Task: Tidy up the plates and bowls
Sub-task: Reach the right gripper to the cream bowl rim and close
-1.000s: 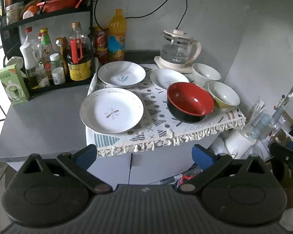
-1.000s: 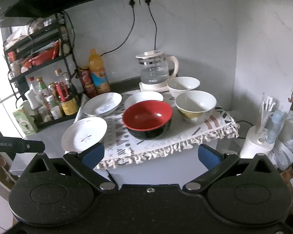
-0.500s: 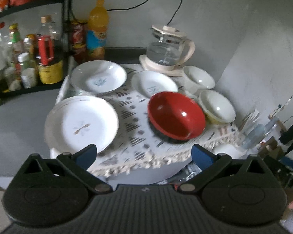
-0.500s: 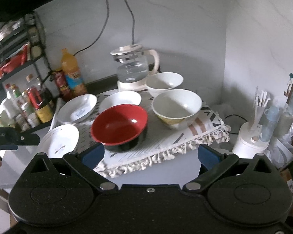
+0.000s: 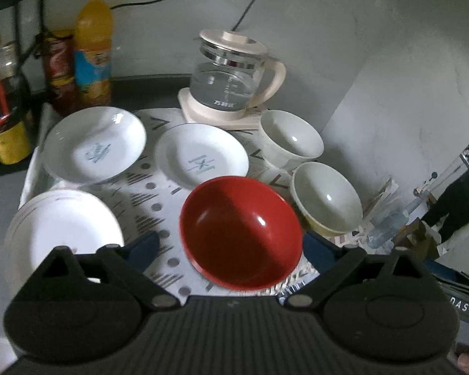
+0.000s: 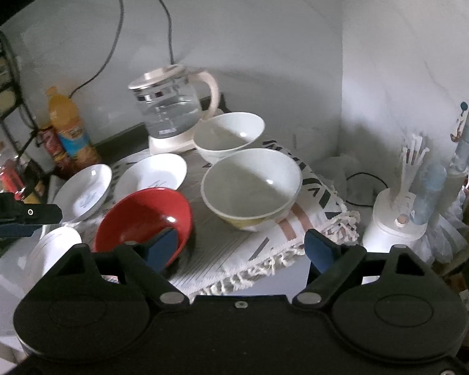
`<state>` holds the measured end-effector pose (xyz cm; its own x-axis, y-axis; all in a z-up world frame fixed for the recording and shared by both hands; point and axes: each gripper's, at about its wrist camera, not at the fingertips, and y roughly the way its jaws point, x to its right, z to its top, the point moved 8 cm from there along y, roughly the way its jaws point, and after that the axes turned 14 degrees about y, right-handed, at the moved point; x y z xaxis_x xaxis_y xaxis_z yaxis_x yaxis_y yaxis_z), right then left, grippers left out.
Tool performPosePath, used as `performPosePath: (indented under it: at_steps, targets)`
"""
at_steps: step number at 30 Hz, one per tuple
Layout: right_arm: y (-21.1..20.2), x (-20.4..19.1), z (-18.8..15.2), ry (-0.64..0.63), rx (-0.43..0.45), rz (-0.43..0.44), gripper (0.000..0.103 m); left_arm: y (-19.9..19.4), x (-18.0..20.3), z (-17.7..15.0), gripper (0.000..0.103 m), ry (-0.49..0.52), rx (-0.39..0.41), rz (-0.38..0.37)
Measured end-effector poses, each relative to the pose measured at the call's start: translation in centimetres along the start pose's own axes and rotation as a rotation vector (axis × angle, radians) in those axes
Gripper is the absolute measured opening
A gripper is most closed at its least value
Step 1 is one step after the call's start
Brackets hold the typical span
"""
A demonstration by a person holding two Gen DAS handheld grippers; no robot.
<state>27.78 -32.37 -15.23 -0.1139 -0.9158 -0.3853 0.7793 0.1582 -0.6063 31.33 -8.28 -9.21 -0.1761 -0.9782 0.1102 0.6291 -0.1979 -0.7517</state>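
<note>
I have closed in on the patterned mat (image 5: 159, 206), so stacking can begin. Taking the red bowl (image 5: 240, 231) as landmark: left of it, the large white plate (image 5: 62, 231); behind it, two smaller plates (image 5: 93, 143) (image 5: 201, 154). My left gripper (image 5: 228, 247) frames it with fingers spread, empty. Right of it, two pale bowls (image 6: 251, 184) (image 6: 228, 132) face my right gripper (image 6: 237, 247), likewise spread and empty. The glass kettle (image 5: 231, 78) crowds the rear.

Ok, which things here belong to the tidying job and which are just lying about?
Job: red round bowl; two white bowls; three white plates.

Lying about: glass kettle; orange juice bottle; patterned fringed cloth.
</note>
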Motion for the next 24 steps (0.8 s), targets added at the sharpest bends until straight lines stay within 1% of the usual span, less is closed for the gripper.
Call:
performPosePath:
  at_steps: [3, 9, 15, 17, 21, 23, 24]
  targets:
    - [1.6, 0.4, 0.7, 0.007, -0.002, -0.031, 0.086, 2.2, 0.3, 1.5, 0.096, 0.017, -0.015, -0.023]
    - [4.6, 1.3, 1.8, 0.033, -0.015, -0.095, 0.086, 6.1, 1.1, 3.7, 0.093, 0.075, -0.060, -0.036]
    - [7.1, 2.3, 2.6, 0.075, -0.037, -0.137, 0.086, 10.3, 2.2, 5.5, 0.090, 0.125, -0.108, -0.079]
    - [7.7, 2.7, 2.7, 0.088, -0.046, -0.142, 0.085, 11.5, 2.8, 6.1, 0.087, 0.144, -0.119, -0.100]
    - [9.2, 3.0, 2.7, 0.124, -0.074, -0.137, 0.076, 13.9, 3.9, 7.1, 0.077, 0.166, -0.142, -0.139]
    - [9.7, 3.3, 2.6, 0.139, -0.086, -0.137, 0.074, 14.8, 4.3, 7.4, 0.072, 0.170, -0.150, -0.157]
    - [10.0, 3.4, 2.6, 0.146, -0.092, -0.140, 0.072, 15.4, 4.6, 7.6, 0.068, 0.175, -0.153, -0.165]
